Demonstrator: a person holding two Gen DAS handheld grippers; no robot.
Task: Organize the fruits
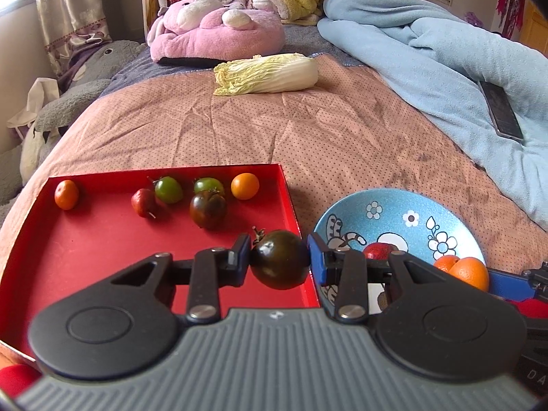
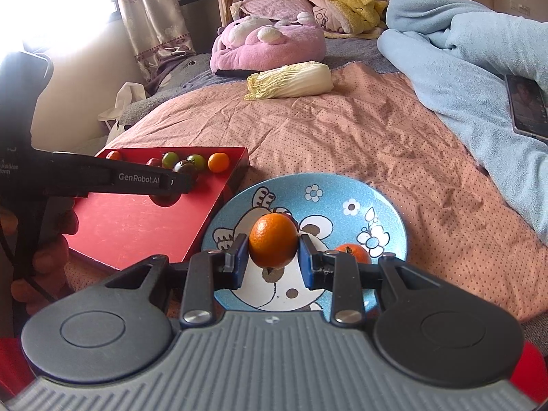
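left gripper (image 1: 279, 257) clamps dark tomato (image 1: 279, 259), stem up-left, over red tray (image 1: 102, 257) | right gripper (image 2: 273, 255) clamps orange (image 2: 273, 244), long axis upright, above blue plate (image 2: 387, 212)

The left gripper (image 1: 279, 260) pinches a dark tomato (image 1: 279, 259) between both pads; the right gripper (image 2: 273, 257) likewise clamps an orange (image 2: 273, 245).

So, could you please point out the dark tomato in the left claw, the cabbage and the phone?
dark tomato (image 1: 279, 259): left wrist view, middle of its glossy skin.
cabbage (image 1: 267, 73): left wrist view, middle of its pale leaves.
phone (image 1: 500, 109): left wrist view, centre of its dark screen.
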